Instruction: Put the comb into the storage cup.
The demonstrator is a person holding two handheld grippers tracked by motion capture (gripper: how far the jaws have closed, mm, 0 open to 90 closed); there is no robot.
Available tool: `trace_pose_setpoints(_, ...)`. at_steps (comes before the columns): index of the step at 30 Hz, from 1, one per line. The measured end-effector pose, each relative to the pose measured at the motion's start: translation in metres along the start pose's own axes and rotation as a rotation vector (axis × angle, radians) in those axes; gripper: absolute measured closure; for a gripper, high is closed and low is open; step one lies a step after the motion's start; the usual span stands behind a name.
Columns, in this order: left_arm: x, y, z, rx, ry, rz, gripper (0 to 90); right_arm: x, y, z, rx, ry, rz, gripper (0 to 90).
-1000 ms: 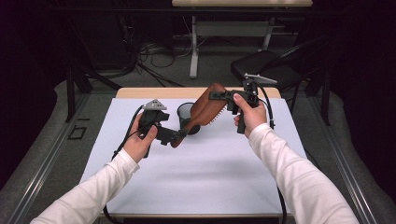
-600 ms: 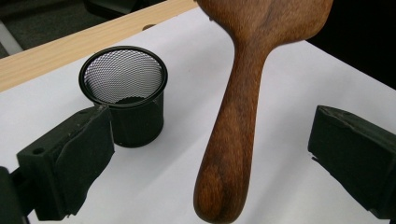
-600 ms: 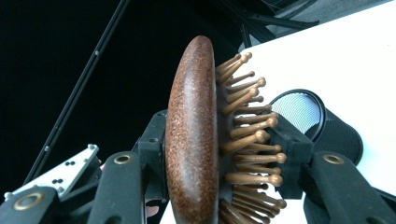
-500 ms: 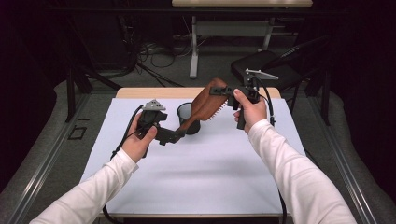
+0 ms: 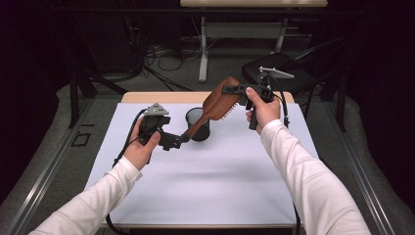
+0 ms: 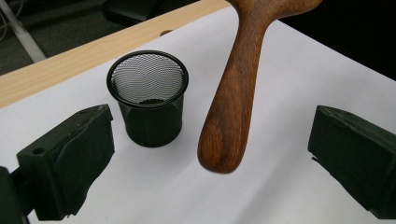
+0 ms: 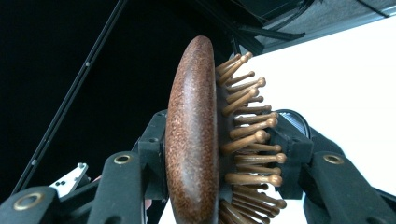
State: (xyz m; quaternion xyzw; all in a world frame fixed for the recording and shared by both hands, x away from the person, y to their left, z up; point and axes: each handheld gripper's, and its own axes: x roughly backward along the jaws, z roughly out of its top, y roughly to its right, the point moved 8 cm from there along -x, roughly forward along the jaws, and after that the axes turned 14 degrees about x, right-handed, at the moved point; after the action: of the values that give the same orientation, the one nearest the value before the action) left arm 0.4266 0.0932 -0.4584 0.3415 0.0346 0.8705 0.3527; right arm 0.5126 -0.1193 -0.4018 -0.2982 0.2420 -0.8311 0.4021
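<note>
A wooden hairbrush [image 5: 220, 102] hangs tilted in the air above the white table [image 5: 205, 186], head up at the right and handle down to the left. My right gripper [image 5: 232, 91] is shut on the brush head [image 7: 191, 140], one pad on its smooth back and one among the bristles [image 7: 247, 140]. My left gripper [image 5: 177, 141] stands open around the handle's end [image 6: 224, 140], and both pads [image 6: 70, 158] are well clear of the wood. A black mesh cup [image 6: 148, 95] stands upright on the table just behind the handle [image 5: 195, 117].
A strip of bare wooden tabletop [image 5: 147, 97] shows along the far edge. Beyond it lie dark floor, cables [image 5: 161, 54], a white table leg [image 5: 203, 54] and a black chair [image 5: 288, 66] at the back right. Cables trail from both grippers over the near table.
My right hand has lifted the brush head a little higher and farther back. My left hand has stayed where it was.
</note>
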Motion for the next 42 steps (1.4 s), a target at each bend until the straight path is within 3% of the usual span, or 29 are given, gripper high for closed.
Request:
trace_pose_setpoints(11,0.003,-0.002,0.001,0.011,0.010,-0.004,0.5,0.005,0.005,0.022,0.033,0.038,-0.072,48.5)
trace_pose_setpoints(15,0.002,-0.002,0.000,0.015,0.009,-0.006,0.5,0.005,0.008,0.028,0.022,0.054,-0.086,48.5)
trace_pose_setpoints(36,0.001,-0.008,-0.002,0.029,0.003,-0.003,0.5,-0.004,0.029,0.040,0.046,0.105,-0.225,48.5)
trace_pose_setpoints(42,0.003,-0.009,-0.002,0.031,0.004,-0.001,0.5,-0.010,0.032,0.038,0.074,0.109,-0.268,48.5)
